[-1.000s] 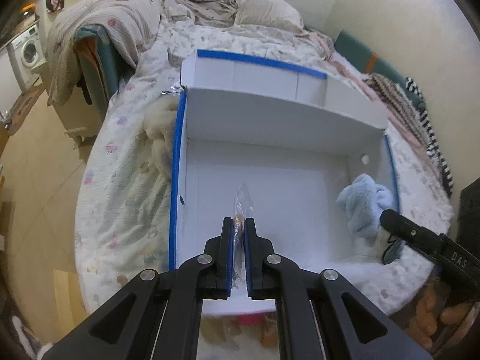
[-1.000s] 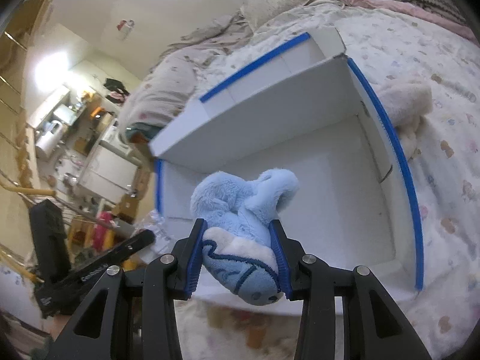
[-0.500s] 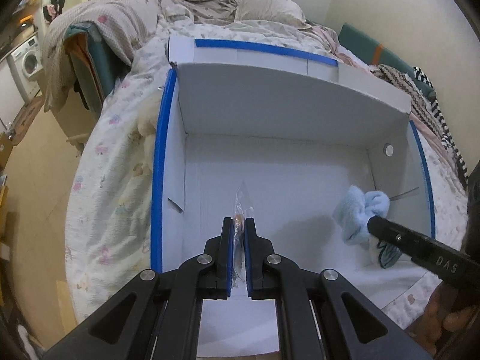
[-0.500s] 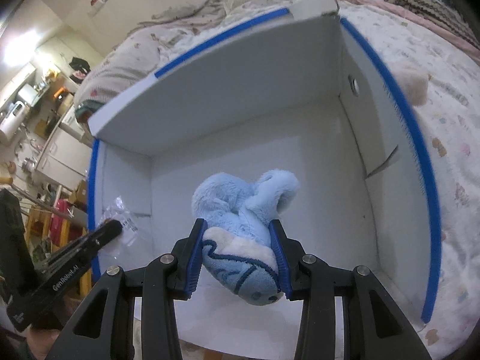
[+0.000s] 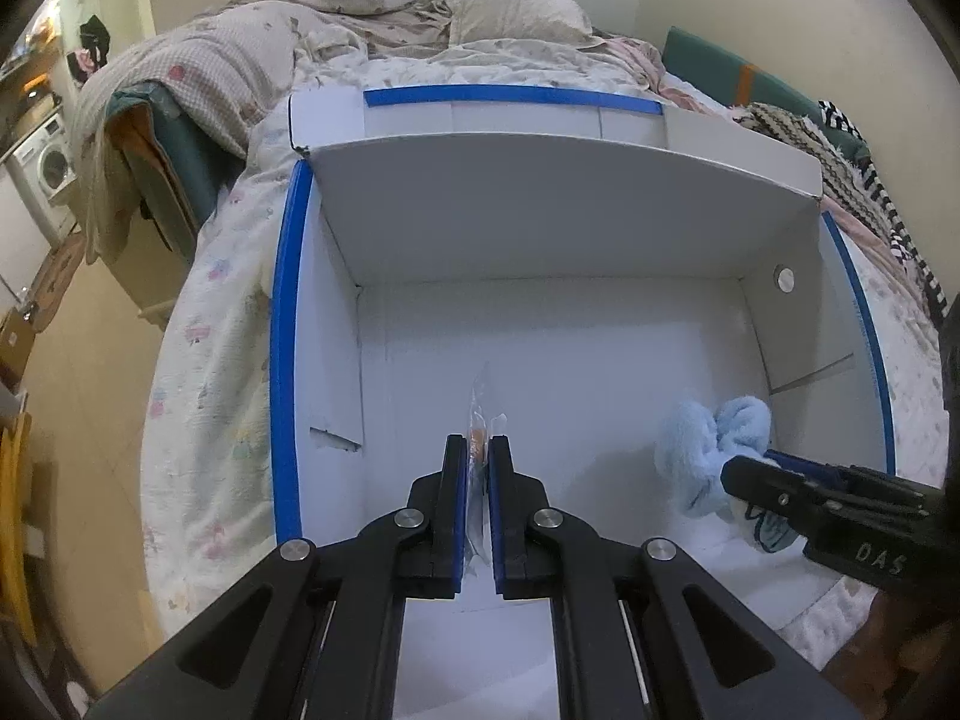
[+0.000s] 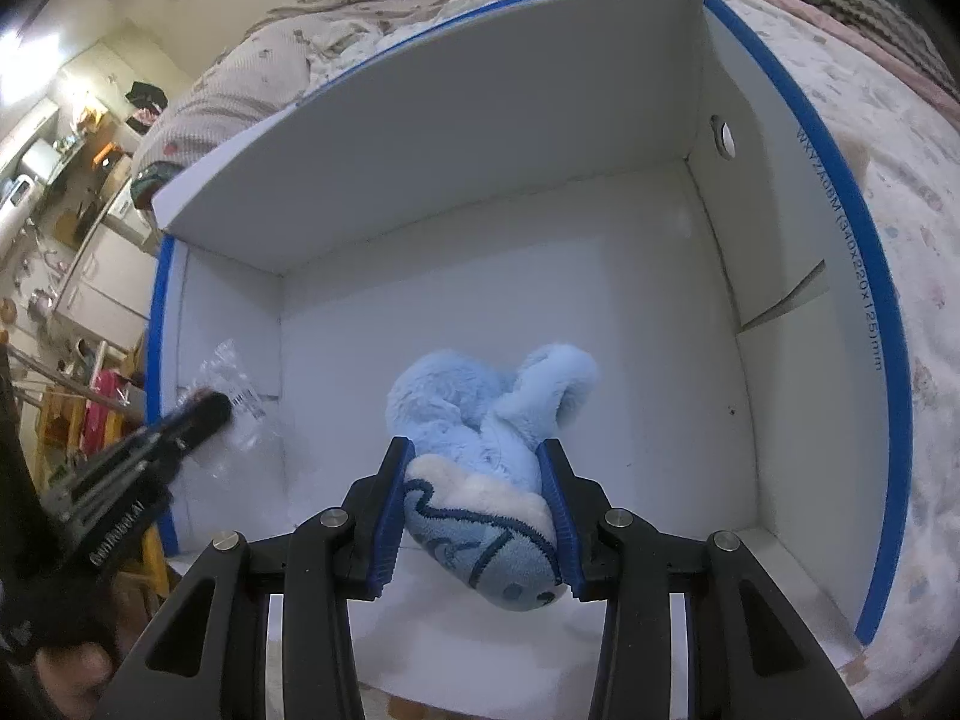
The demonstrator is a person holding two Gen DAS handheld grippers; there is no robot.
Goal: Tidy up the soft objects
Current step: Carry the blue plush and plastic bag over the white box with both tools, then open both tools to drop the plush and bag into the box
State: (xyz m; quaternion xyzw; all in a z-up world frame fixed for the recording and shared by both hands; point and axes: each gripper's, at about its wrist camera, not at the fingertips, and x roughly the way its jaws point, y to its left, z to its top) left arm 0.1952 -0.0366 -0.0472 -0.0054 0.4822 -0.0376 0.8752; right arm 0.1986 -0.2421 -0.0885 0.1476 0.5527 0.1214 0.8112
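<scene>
A white cardboard box [image 5: 600,228] with blue-taped rims [image 6: 852,192] lies open on the bed. My left gripper [image 5: 478,441] is shut on a clear plastic packet [image 5: 480,402] with something orange inside, held inside the box near its left half; the packet also shows in the right wrist view [image 6: 234,384]. My right gripper [image 6: 474,450] is shut on a light blue plush toy [image 6: 480,420] and holds it low inside the box. The toy also shows in the left wrist view [image 5: 708,444] at the box's right side.
The box sits on a bed with a pale patterned quilt [image 5: 210,330]. Rumpled blankets and a pillow [image 5: 516,12] lie behind it. Striped fabric [image 5: 864,180] lies at the right. A washing machine [image 5: 48,168] and floor are off to the left.
Both grippers have moved forward and down into the box with their loads. The box now fills both views.
</scene>
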